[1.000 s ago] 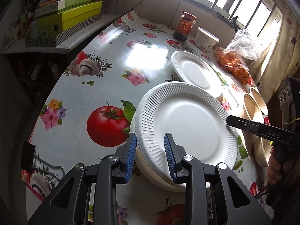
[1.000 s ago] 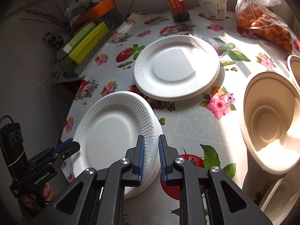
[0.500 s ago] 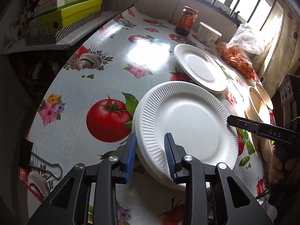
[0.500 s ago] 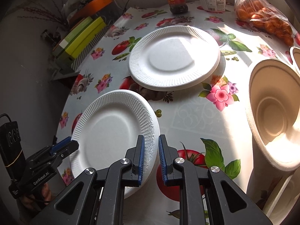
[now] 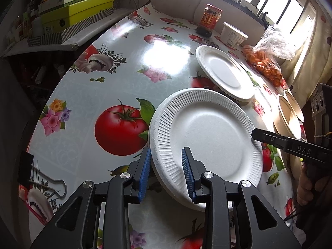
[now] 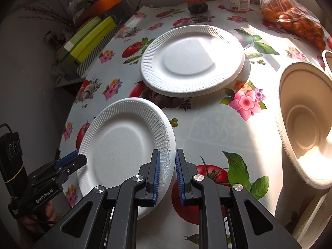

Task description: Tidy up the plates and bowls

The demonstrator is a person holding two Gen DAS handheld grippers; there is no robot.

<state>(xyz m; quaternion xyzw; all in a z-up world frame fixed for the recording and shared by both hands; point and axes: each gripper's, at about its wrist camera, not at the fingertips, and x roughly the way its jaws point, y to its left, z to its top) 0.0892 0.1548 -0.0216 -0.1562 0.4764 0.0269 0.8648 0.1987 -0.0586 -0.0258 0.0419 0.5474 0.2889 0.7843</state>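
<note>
My left tongs [image 5: 167, 171] and right tongs [image 6: 167, 171] both clamped on opposite rims of white foam plate [image 5: 207, 132], held tilted above surface [image 5: 103, 83]. Second foam plate [image 6: 192, 60] lies beyond; beige bowl [image 6: 305, 122] right.

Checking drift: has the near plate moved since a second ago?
Yes, slightly. The near plate has drawn back from the far plate, toward the camera; tablecloth now shows between them.
</note>
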